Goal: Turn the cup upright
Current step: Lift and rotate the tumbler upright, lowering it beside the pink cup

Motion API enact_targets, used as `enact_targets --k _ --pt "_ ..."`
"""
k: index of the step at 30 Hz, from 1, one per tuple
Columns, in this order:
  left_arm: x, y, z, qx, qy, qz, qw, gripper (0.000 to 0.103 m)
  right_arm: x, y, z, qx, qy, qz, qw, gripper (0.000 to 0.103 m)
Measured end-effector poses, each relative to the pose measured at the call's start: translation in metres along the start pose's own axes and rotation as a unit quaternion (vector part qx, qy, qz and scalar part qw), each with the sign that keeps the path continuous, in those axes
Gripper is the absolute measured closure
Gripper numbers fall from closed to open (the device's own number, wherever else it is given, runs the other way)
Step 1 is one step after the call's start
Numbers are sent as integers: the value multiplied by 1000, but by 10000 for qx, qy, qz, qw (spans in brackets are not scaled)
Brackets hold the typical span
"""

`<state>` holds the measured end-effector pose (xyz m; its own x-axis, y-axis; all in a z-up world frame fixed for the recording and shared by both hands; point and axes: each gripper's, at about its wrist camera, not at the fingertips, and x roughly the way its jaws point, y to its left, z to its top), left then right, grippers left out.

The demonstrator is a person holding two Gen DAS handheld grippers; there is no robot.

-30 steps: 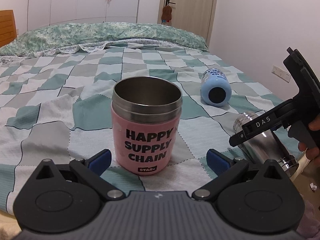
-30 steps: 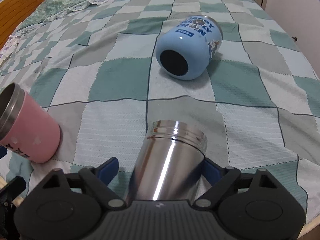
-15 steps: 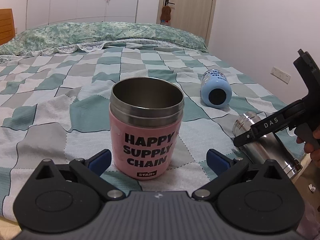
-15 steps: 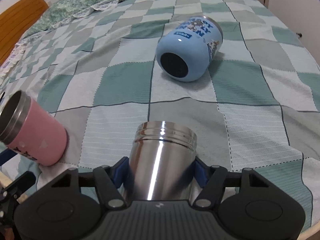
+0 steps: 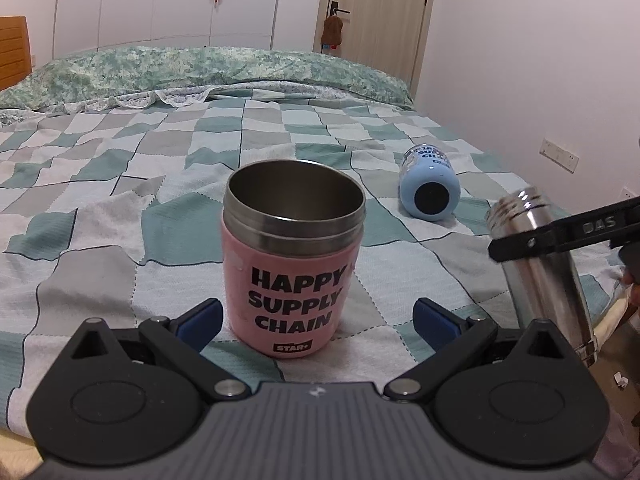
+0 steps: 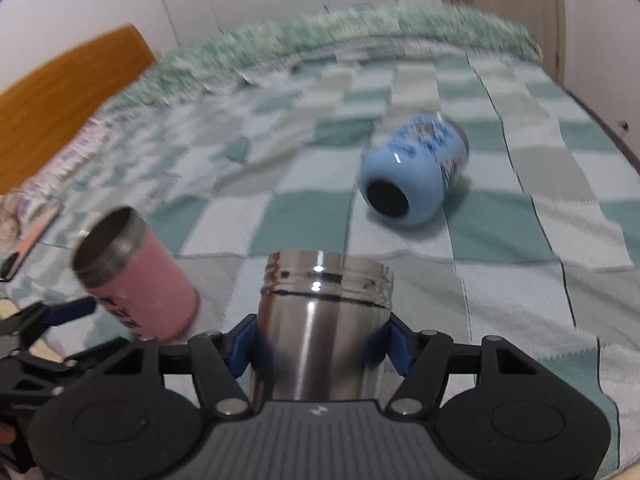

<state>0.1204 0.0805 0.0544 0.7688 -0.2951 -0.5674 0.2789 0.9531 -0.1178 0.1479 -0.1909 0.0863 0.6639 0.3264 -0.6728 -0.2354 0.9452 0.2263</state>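
Steel cup (image 6: 320, 320) is clamped, tilted, by right gripper (image 6: 320, 346); left gripper (image 5: 316, 320) is spread around upright pink cup (image 5: 292, 268).

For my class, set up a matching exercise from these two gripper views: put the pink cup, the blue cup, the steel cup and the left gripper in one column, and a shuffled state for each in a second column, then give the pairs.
Column 1:
1. pink cup
2. blue cup
3. steel cup
4. left gripper

Column 2:
A. clamped in the right gripper, raised steeply
B. open, fingers either side of a cup, not touching it
C. standing upright on the bedspread
D. lying on its side, base toward the cameras

Pairs: 1-C, 2-D, 3-A, 4-B
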Motion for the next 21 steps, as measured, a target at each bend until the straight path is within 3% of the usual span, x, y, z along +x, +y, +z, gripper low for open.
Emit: enact_targets --k 6,12,21 --pt "-8 2 1 -64 -106 -47 9999 0 -23 19 -1 -460 -873 371 9944 40" --pt "-11 3 1 -133 -145 38 9998 0 -27 53 2 -1058 -1692 476 9787 41" --pt "-13 6 -1 -168 -136 145 9997 0 5 79 1 -1469 -1796 304 9722 41"
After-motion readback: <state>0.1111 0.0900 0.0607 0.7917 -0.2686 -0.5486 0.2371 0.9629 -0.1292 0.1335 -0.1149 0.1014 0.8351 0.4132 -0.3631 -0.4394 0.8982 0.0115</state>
